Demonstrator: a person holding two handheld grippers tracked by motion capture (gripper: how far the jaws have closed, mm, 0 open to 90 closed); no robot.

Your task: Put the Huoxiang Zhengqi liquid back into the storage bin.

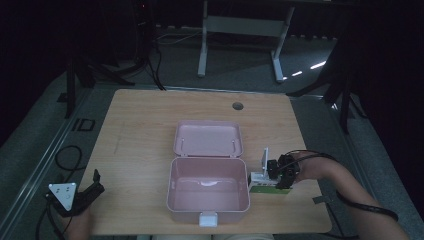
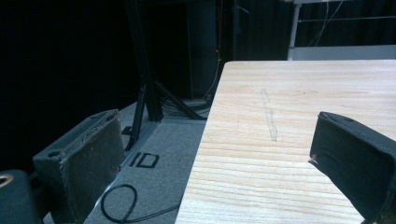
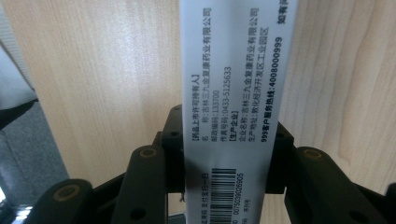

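Observation:
A pink lunch box (image 1: 170, 192) stands open at the table's middle, its lid (image 1: 208, 138) laid back, and the inside looks bare. Just right of it a white and green carton (image 1: 261, 184) lies on the wood. My right gripper (image 1: 280, 172) is shut on that carton. In the right gripper view the two black jaws press on both narrow sides of the carton (image 3: 233, 93), whose white face carries black print and a barcode. My left gripper (image 1: 95, 182) rests at the table's front left corner, open, its pads (image 2: 86, 154) wide apart with nothing between them.
A round cable hole (image 1: 238, 106) sits near the far edge of the wooden table (image 1: 135, 130). Beyond the left edge the floor shows an "ID" mark (image 2: 144, 160) and a looped cable (image 1: 67, 157). Dark stands and a white desk frame (image 1: 202, 45) rise behind.

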